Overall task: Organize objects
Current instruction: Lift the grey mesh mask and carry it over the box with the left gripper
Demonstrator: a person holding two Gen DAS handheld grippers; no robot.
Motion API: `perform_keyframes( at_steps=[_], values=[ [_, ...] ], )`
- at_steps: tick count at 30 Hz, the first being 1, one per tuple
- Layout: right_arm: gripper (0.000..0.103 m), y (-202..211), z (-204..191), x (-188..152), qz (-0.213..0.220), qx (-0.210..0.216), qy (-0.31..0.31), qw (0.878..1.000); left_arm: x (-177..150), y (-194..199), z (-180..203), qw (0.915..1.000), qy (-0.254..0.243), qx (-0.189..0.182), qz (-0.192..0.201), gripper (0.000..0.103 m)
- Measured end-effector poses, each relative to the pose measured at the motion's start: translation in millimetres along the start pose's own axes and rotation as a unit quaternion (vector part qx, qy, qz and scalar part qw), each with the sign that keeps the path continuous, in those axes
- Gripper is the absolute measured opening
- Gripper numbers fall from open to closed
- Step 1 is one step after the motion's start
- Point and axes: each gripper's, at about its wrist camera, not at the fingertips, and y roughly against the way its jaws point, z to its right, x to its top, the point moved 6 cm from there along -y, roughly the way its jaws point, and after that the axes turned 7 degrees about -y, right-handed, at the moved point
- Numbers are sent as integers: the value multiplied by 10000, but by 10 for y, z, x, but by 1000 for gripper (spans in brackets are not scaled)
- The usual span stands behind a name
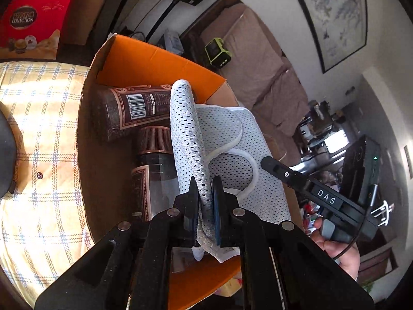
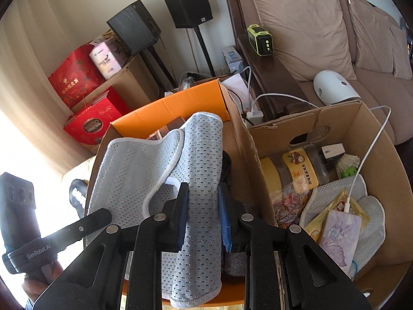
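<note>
A grey perforated mesh pad hangs over an open orange-lined cardboard box. My left gripper is shut on a folded strip of the pad. My right gripper is shut on another strip of the same mesh pad, above the same orange box. Inside the box lie two dark brown jars, one with a ribbed lid. The right gripper's body also shows in the left wrist view, to the right.
A second cardboard box to the right holds a jar, packets, mesh pads and a phone on a white cable. A brown sofa stands behind. Red gift boxes and black speakers are at the back left. A checked cloth lies left.
</note>
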Motion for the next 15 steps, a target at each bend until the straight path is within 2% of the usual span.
perform_keyframes(
  at_steps=[4,7,10,12,15],
  values=[
    [21,-76,47,13,1,-58,22,10000,-114,-56,-50,9996,-82,213,-178,11],
    [21,-168,32,-26,9,-242,216,9995,-160,-7,-54,9985,-313,426,-156,12],
    [30,-260,32,-99,-60,-520,470,9975,-213,78,-26,9956,-591,701,-170,14],
    [32,-252,57,-113,19,-686,519,9963,-246,130,-31,9930,-732,910,-190,17],
    [34,-155,95,-84,226,-729,478,9959,-297,206,-80,9921,-741,991,-207,17]
  ],
)
